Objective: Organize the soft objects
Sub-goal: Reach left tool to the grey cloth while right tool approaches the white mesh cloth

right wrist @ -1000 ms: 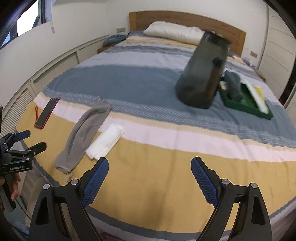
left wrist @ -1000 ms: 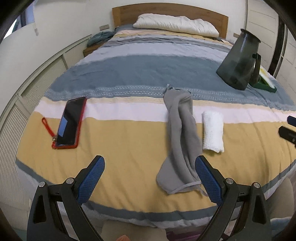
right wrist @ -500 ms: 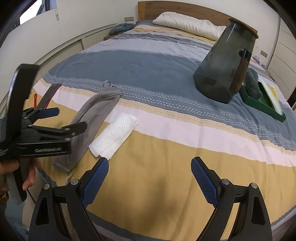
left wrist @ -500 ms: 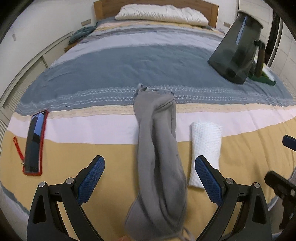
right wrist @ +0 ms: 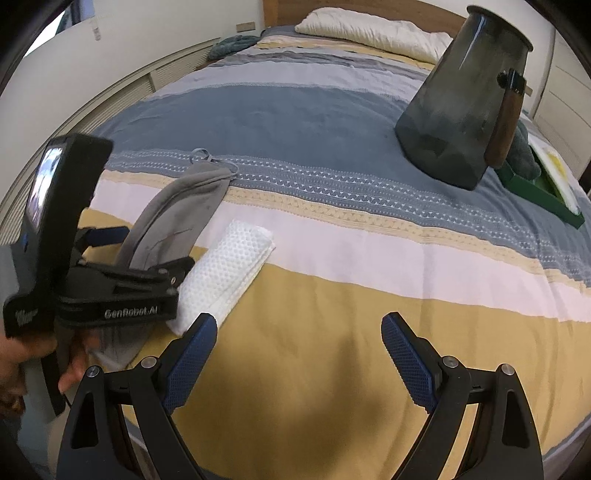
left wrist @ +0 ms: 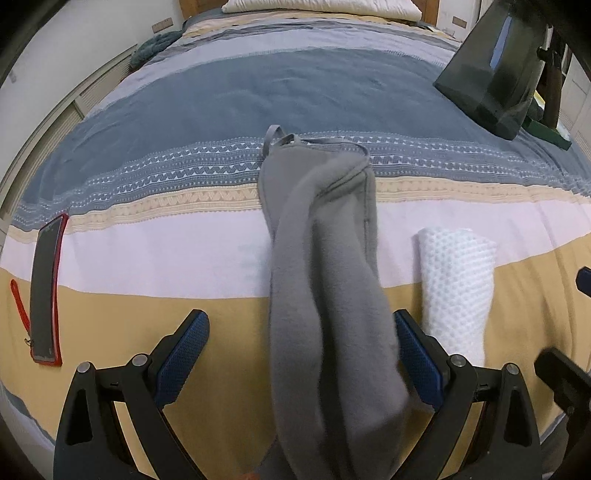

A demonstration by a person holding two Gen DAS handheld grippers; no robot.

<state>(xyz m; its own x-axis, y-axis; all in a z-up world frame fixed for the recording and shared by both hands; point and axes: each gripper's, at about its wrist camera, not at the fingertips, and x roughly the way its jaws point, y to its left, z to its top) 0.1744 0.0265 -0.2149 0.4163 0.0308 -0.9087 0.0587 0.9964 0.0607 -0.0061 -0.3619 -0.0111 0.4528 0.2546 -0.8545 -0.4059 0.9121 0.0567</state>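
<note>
A long grey fleece cloth (left wrist: 325,258) lies lengthwise on the striped bedspread (left wrist: 147,280). Its near end sits between the wide-apart fingers of my left gripper (left wrist: 301,354). The right pad is close against the cloth and the left pad stands clear of it. A folded white waffle towel (left wrist: 458,288) lies just to the right of the grey cloth. In the right wrist view, my right gripper (right wrist: 299,350) hangs open over the bare yellow stripe. Its left fingertip is near the white towel (right wrist: 225,273). The left gripper (right wrist: 147,251) shows there over the grey cloth (right wrist: 173,221).
A red-cased phone (left wrist: 46,295) lies at the bed's left edge. A dark pitcher (right wrist: 461,110) stands at the far right beside a green tray (right wrist: 543,192) holding a dark teal cloth (right wrist: 521,155). A pillow (right wrist: 369,31) lies at the headboard. A person's hand (right wrist: 22,369) holds the left gripper.
Both grippers have come forward and down toward the bed. The left one has shifted right and now straddles the grey cloth's near end. Both stayed open.
</note>
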